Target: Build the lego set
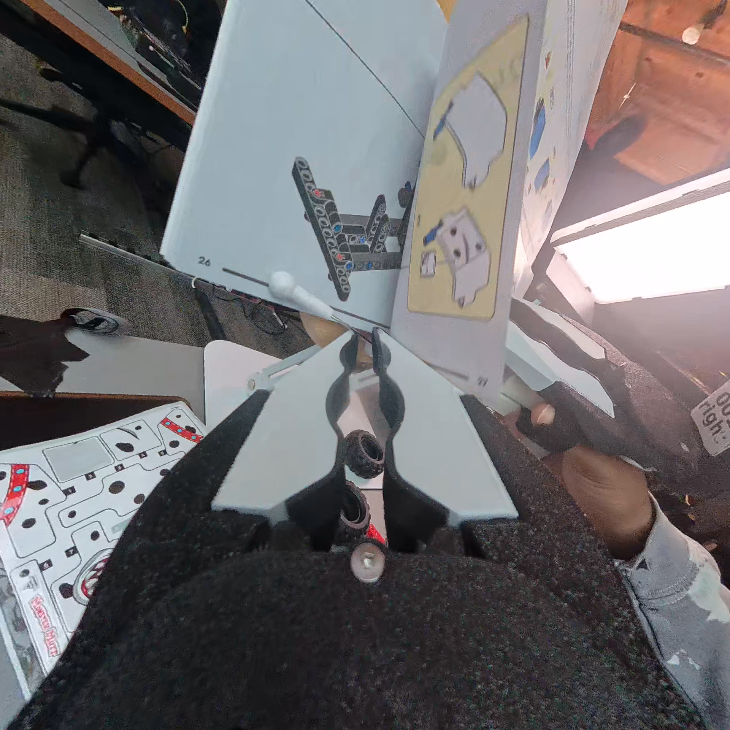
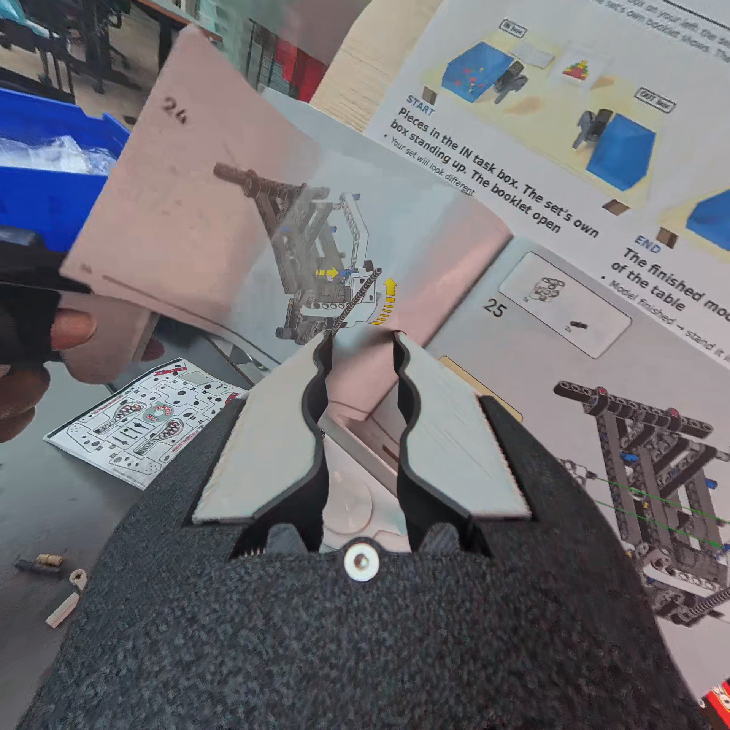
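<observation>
The instruction booklet point(image 1: 300, 130) stands open and lifted. In the left wrist view my left gripper point(image 1: 363, 333) is shut on the lower edge of its left page, near the fold. It also shows at the left edge of the right wrist view point(image 2: 27, 284), holding that page point(image 2: 166, 221) up from behind. My right gripper point(image 2: 361, 335) is open. A curled page point(image 2: 363, 379) lies between its fingers without being pinched. In the left wrist view the right gripper point(image 1: 553, 375) sits at the lower corner of a blurred page with a yellow panel point(image 1: 462, 189).
A sticker sheet point(image 1: 79, 493) lies on the table and also shows in the right wrist view point(image 2: 146, 426). Two black tyres point(image 1: 365, 454) lie below my left fingers. A blue bin point(image 2: 51, 166) is at the left. Small loose pieces point(image 2: 47, 561) lie nearby. A printed sheet point(image 2: 553, 138) stands behind.
</observation>
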Available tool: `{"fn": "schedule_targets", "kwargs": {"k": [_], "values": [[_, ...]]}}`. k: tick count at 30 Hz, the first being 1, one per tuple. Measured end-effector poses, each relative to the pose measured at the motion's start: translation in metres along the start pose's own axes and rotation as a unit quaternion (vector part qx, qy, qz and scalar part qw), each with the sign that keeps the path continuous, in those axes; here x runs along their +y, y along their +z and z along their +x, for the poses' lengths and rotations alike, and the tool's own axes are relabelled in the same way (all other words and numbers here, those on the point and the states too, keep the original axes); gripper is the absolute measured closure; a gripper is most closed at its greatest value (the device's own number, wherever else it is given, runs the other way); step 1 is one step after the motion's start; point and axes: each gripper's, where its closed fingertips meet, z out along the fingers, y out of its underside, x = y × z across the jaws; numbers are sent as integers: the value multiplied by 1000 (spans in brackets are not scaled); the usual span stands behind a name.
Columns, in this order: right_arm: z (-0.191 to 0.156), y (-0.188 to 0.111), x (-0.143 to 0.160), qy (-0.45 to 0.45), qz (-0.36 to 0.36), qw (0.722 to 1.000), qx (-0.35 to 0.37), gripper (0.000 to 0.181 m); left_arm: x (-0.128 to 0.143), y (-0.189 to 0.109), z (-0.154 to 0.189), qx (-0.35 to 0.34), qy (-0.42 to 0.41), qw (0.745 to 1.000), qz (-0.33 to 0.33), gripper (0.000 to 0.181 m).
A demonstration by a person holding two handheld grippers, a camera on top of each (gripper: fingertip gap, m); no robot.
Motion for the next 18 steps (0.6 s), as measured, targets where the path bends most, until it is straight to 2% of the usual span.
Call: {"fn": "schedule_targets", "kwargs": {"k": [4, 7, 9, 12, 14, 16, 18], "values": [[-9, 18, -1, -23, -32, 999, 22, 148, 8, -4, -1, 40, -53, 998, 4, 176], [-23, 20, -4, -23, -29, 999, -22, 139, 8, -4, -2, 55, -98, 994, 17, 176], [-20, 10, -14, -12, 4, 999, -34, 137, 10, -4, -3, 60, -112, 992, 24, 176], [13, -8, -23, 25, 45, 998, 26, 143, 12, -4, -3, 65, -114, 991, 30, 176], [31, -7, -10, 27, 23, 997, 68, 141, 10, -5, -2, 60, -108, 992, 37, 176], [36, 5, 8, -5, -14, 996, 90, 129, 8, -6, 0, 48, -89, 994, 46, 177], [37, 10, 8, -51, -9, 991, 123, 129, 7, -7, 3, 28, -58, 996, 53, 178]]}}
